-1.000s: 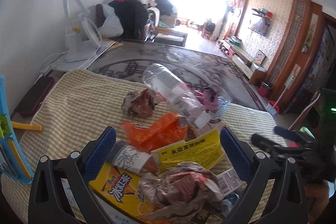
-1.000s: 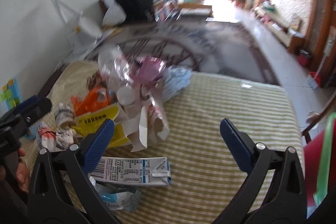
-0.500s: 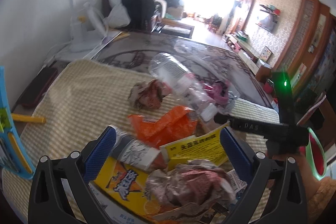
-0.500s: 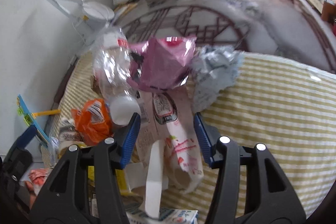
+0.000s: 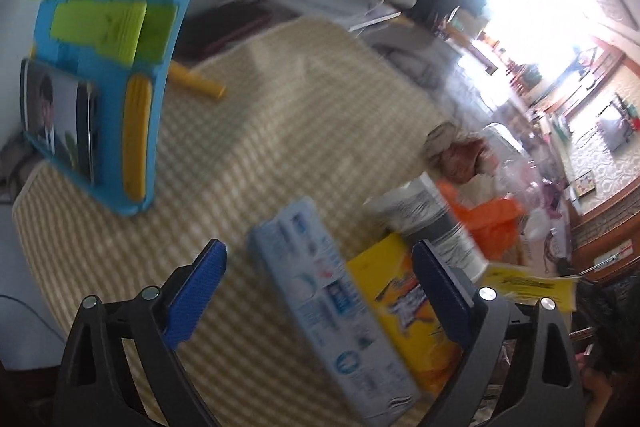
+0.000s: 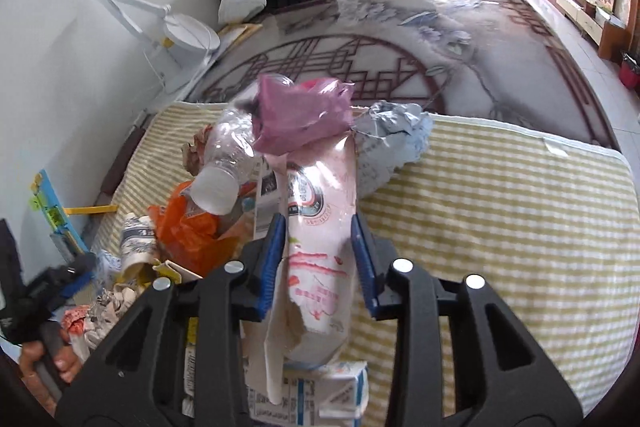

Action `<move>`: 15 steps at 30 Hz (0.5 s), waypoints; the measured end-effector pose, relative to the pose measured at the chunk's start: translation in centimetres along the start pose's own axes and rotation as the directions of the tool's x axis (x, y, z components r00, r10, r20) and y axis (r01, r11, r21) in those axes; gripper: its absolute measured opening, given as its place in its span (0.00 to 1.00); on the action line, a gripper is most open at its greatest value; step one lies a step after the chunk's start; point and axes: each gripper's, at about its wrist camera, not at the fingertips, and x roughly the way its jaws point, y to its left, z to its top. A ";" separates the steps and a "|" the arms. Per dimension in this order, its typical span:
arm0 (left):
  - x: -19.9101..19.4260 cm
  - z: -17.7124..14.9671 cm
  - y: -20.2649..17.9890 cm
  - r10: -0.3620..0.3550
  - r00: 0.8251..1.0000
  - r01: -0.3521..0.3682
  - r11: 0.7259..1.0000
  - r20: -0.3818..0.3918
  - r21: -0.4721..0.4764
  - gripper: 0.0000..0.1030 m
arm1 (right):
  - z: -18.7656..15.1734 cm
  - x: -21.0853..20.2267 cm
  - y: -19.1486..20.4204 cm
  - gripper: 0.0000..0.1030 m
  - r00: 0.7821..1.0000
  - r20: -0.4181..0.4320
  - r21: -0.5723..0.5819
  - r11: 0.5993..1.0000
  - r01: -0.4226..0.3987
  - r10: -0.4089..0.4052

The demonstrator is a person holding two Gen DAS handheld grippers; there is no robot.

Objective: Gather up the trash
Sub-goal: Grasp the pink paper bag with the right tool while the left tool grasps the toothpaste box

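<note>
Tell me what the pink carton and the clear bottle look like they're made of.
Pink carton: looks like printed paperboard, slightly glossy; its torn lower edge shows brown fibre. Clear bottle: thin transparent plastic, crumpled and shiny, with a white cap.

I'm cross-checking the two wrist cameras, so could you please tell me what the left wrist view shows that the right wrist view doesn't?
Only the left wrist view shows the phone propped in the blue stand and the left gripper, its jaws closing around the pale blue carton and yellow box without touching them.

Only the right wrist view shows the right gripper shut on the pink-and-white carton, the pink bag and the crumpled grey paper.

Both show the orange wrapper and the checked mat.
</note>
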 end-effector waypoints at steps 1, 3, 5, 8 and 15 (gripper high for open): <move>0.3 -0.2 0.0 0.009 1.000 -0.009 1.000 -0.007 0.010 0.87 | 0.0 -0.5 0.0 0.06 1.000 0.012 0.002 1.000 0.002 -0.002; 0.7 -0.9 -0.2 0.023 0.999 -0.023 0.999 -0.022 0.032 0.87 | -0.3 -1.3 -0.1 0.06 1.000 0.022 -0.008 1.000 0.013 -0.012; 1.3 -1.7 -0.2 0.024 0.999 -0.022 0.999 -0.048 0.039 0.84 | -0.7 -1.6 -0.2 0.06 0.999 0.016 -0.023 0.999 0.033 -0.032; 1.5 -2.1 0.3 -0.024 0.997 0.024 1.000 -0.069 0.000 0.75 | -1.2 -1.5 -0.8 0.09 0.998 0.007 -0.015 0.998 0.059 -0.059; 0.6 -1.9 0.5 -0.035 0.999 0.035 0.999 -0.011 -0.004 0.43 | -0.7 -0.6 -2.6 0.61 1.000 0.005 0.074 0.997 0.023 -0.023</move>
